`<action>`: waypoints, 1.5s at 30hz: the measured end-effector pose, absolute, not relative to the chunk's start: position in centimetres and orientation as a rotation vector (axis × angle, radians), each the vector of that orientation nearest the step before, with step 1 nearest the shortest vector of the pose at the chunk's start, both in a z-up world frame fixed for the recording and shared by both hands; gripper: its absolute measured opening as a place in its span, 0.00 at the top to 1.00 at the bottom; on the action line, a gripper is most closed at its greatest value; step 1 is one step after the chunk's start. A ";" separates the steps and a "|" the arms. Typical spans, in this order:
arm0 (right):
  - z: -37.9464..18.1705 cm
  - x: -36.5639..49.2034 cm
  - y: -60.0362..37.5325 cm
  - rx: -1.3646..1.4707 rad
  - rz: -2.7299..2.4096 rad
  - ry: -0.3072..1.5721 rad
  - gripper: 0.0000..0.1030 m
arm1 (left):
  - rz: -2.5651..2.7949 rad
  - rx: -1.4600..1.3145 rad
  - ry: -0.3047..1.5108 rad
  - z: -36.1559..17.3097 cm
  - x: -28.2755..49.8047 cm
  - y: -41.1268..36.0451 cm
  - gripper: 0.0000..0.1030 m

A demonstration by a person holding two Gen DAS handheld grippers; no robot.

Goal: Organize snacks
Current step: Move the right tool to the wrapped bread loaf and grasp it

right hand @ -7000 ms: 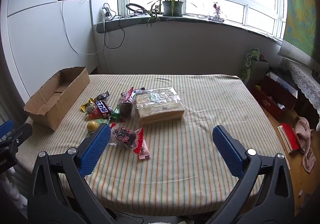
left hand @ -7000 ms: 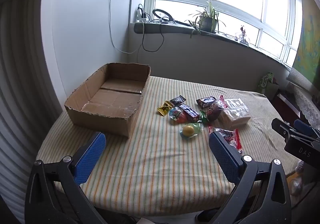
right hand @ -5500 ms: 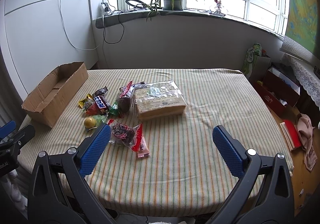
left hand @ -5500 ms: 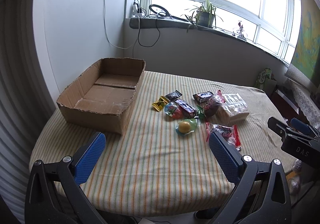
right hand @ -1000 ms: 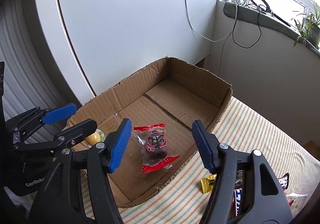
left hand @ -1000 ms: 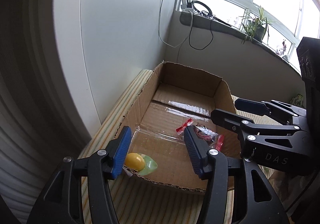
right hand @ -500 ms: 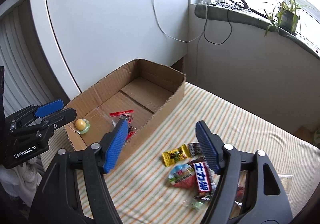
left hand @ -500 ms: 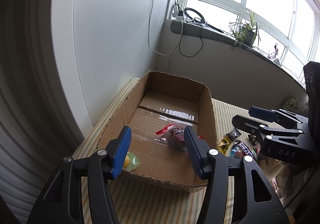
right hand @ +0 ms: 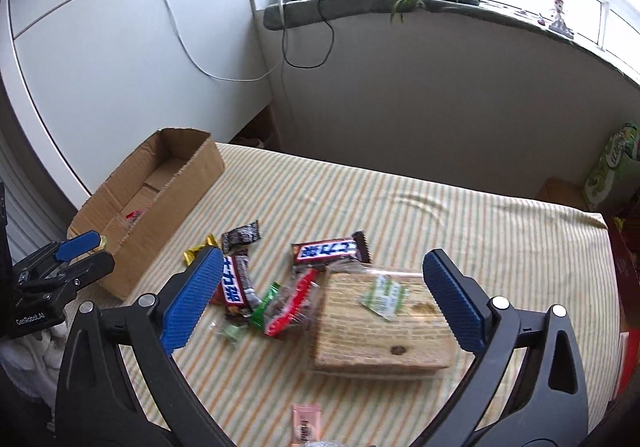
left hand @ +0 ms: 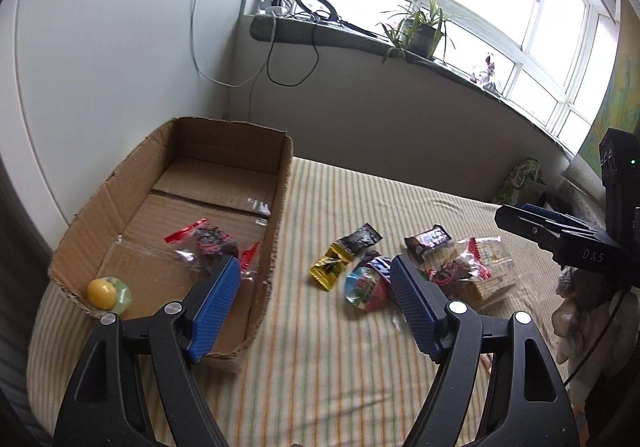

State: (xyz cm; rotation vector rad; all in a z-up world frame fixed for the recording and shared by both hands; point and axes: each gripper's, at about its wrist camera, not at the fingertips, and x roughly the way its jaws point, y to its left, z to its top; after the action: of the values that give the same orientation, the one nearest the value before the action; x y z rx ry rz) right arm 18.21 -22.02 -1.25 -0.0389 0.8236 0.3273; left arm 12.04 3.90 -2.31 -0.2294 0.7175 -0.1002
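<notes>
Looking through your left wrist camera, you had a striped tablecloth (left hand: 320, 347) under a plant-lined window sill (left hand: 360, 35) at 12 o'clock. The cardboard box (left hand: 280, 207) at 10 o'clock held a red-ended packet (left hand: 208, 239) and a yellow ball candy (left hand: 101, 290). Your left gripper (left hand: 316, 307) hung wide apart, empty.

Through your right wrist camera, loose snacks lay at 9 o'clock of the wafer pack (right hand: 380, 327), a Snickers bar (right hand: 328, 250) just beyond it. Your right gripper (right hand: 320, 303) gaped wide above them, clasping nothing.

cardboard box (left hand: 132, 203), two snacks inside
</notes>
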 end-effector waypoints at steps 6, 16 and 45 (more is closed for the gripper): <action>-2.9 18.9 -26.9 0.029 0.276 0.884 0.01 | -0.208 -0.215 0.760 -3.1 12.7 -0.6 0.25; -5.9 19.9 -31.5 0.165 0.295 0.962 0.01 | -0.377 -0.245 0.853 -5.0 13.2 -6.7 0.25; -10.4 21.5 -31.5 0.277 0.452 1.076 0.34 | -0.455 -0.283 0.968 -8.4 18.0 -12.6 0.50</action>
State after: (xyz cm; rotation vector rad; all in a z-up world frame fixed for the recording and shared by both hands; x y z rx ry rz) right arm 21.49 -31.47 -10.39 0.2774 1.0760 0.4523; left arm 18.00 -12.56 -8.41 -0.2825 0.9679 -0.4549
